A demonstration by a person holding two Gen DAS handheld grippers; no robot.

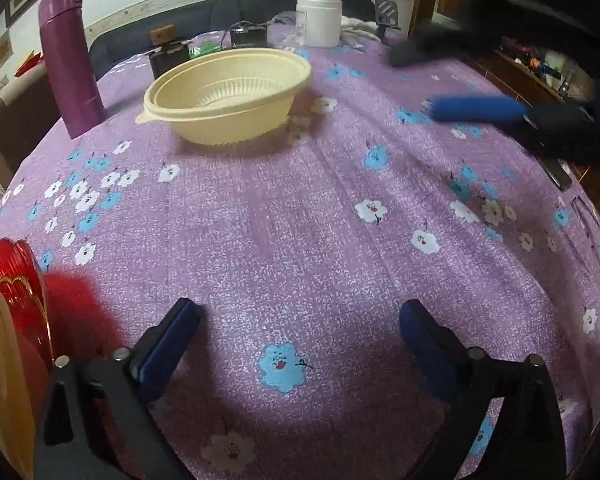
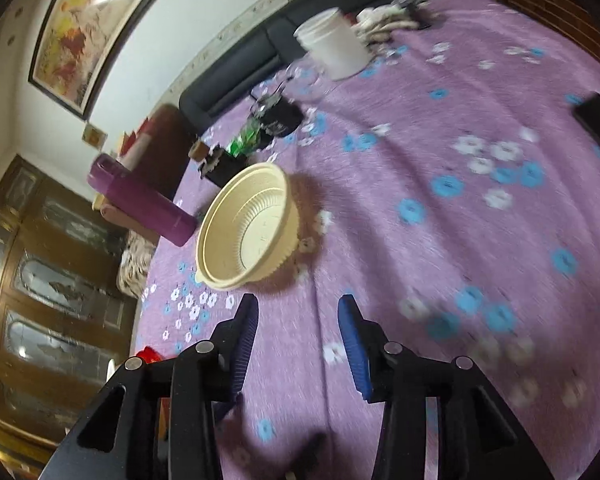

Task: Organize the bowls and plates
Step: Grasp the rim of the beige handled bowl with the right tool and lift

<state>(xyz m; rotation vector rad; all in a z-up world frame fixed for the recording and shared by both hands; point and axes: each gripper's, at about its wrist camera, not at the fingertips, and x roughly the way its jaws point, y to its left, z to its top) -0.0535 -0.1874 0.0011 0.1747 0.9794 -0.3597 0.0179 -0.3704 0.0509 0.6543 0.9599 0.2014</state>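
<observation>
Your left gripper has its jaws wide apart over bare purple floral cloth on the surface, nothing between them; the cream bowl sits upright at 11 o'clock, well apart, with the purple flask just beside it at its 9 o'clock. Your right gripper has jaws partly apart and empty, the bowl near at 11 o'clock. Red dish at left view's 8 o'clock edge.

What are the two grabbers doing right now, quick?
Left gripper: wide open, holding nothing.
Right gripper: partly open, holding nothing.
</observation>
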